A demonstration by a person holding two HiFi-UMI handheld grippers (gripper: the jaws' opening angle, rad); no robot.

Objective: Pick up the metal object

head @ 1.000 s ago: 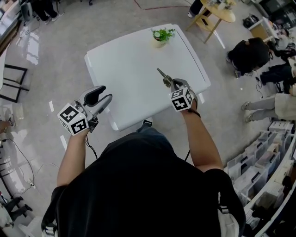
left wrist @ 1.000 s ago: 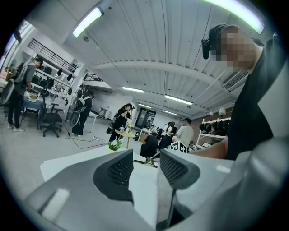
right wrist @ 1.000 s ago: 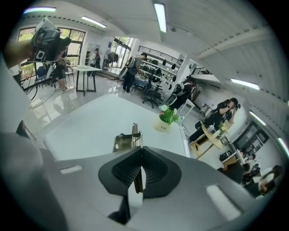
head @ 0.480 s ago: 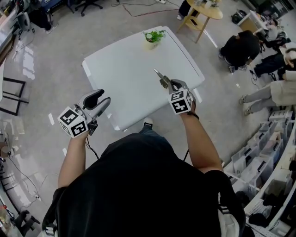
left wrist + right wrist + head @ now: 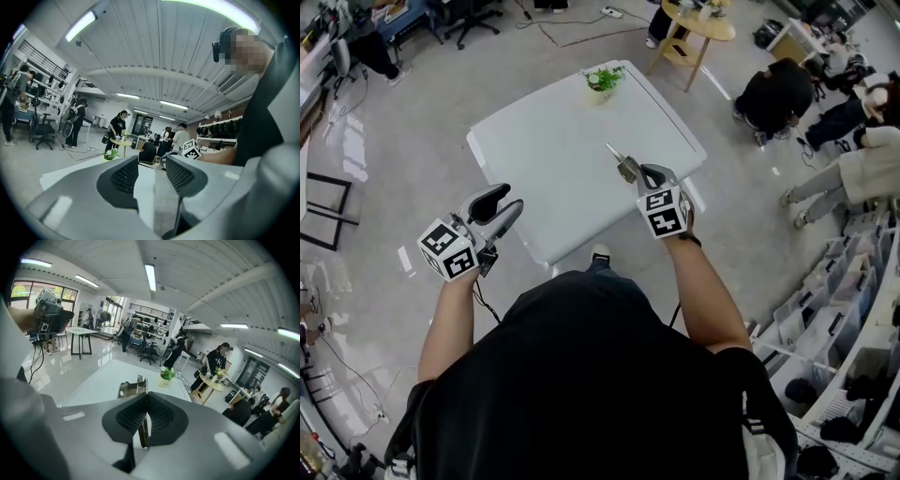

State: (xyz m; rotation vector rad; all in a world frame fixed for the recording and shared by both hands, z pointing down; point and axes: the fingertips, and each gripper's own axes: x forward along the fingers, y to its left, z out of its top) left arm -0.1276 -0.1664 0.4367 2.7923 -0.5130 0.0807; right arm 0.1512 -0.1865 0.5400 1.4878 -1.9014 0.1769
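right gripper — clenched on metal object (thin, shiny) above white table | left gripper — jaws apart, empty | marker cube: black-and-white squares

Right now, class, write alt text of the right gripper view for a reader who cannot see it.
The right gripper is shut on a thin metal object, above a white table bearing a small potted plant.

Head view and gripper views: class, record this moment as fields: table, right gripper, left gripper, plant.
table: white, rectangular
right gripper: shut on the metal object, over the table
left gripper: open, nothing between its jaws, near the table's left edge
potted plant: upright, at the table's far edge
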